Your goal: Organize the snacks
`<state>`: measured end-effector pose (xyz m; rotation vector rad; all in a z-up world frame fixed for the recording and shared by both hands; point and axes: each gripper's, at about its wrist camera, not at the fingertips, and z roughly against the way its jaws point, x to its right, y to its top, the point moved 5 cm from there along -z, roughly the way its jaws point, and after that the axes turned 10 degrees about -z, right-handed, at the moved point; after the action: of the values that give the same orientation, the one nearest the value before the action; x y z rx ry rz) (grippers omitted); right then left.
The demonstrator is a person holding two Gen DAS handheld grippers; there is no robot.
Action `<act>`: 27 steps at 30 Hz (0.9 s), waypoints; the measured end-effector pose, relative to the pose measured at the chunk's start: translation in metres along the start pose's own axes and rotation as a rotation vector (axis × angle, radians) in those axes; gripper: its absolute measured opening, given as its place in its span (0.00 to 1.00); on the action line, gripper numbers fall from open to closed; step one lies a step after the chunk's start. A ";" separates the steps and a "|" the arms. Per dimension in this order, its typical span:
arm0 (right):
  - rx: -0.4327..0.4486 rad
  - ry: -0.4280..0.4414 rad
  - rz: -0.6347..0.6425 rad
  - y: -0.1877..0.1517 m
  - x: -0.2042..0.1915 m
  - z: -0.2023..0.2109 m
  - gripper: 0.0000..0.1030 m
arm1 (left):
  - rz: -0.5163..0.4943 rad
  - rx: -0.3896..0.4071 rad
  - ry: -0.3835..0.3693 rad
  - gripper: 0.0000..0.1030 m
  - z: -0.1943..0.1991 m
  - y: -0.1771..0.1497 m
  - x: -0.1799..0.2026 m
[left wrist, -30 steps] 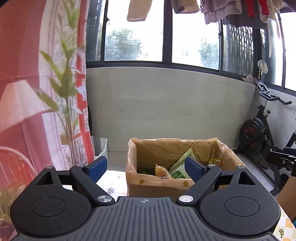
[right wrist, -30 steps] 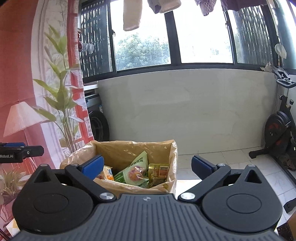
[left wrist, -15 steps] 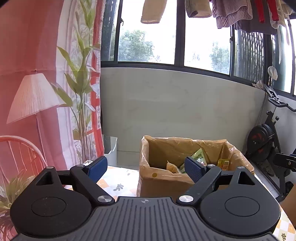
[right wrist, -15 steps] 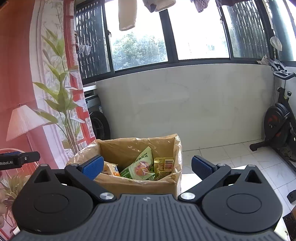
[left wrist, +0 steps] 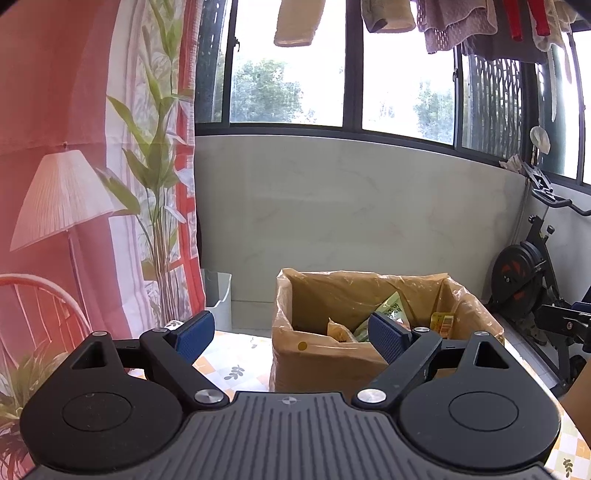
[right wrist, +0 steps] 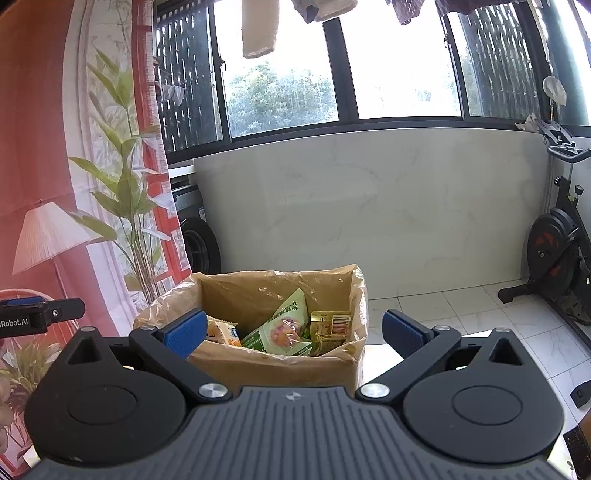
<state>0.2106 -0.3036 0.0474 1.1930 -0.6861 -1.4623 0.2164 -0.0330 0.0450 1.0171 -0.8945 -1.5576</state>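
We saw a red printed curtain with a lamp and leafy plant on it hanging at the left, beside dark-framed windows with trees outside and laundry strung above them. Below the windows ran a pale marble-look wall, with a black exercise bike on the white tiled floor at the right. A small white bin stood by the curtain, and the counter wore a checked, leaf-printed cloth.

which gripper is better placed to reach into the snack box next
Probably the right gripper: its open jaws frame the lined cardboard box and the green snack packet. The left gripper, also open, sits off toward the box's left side.
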 end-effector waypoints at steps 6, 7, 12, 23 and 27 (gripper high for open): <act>-0.001 0.001 0.003 -0.001 0.000 0.001 1.00 | -0.011 0.003 -0.003 0.89 0.001 0.001 0.002; -0.001 0.000 0.002 -0.001 0.000 0.001 1.00 | -0.013 0.005 -0.003 0.89 0.002 0.001 0.002; -0.003 -0.002 0.001 -0.002 0.001 0.002 1.00 | -0.021 0.011 0.001 0.89 0.004 0.002 0.003; -0.009 -0.004 0.004 -0.005 0.002 0.003 1.00 | -0.031 0.033 0.006 0.89 0.012 0.005 0.005; -0.009 -0.004 0.004 -0.005 0.002 0.003 1.00 | -0.028 0.036 0.001 0.89 0.014 0.004 0.004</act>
<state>0.2057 -0.3044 0.0435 1.1815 -0.6841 -1.4636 0.2038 -0.0370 0.0530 1.0605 -0.9136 -1.5693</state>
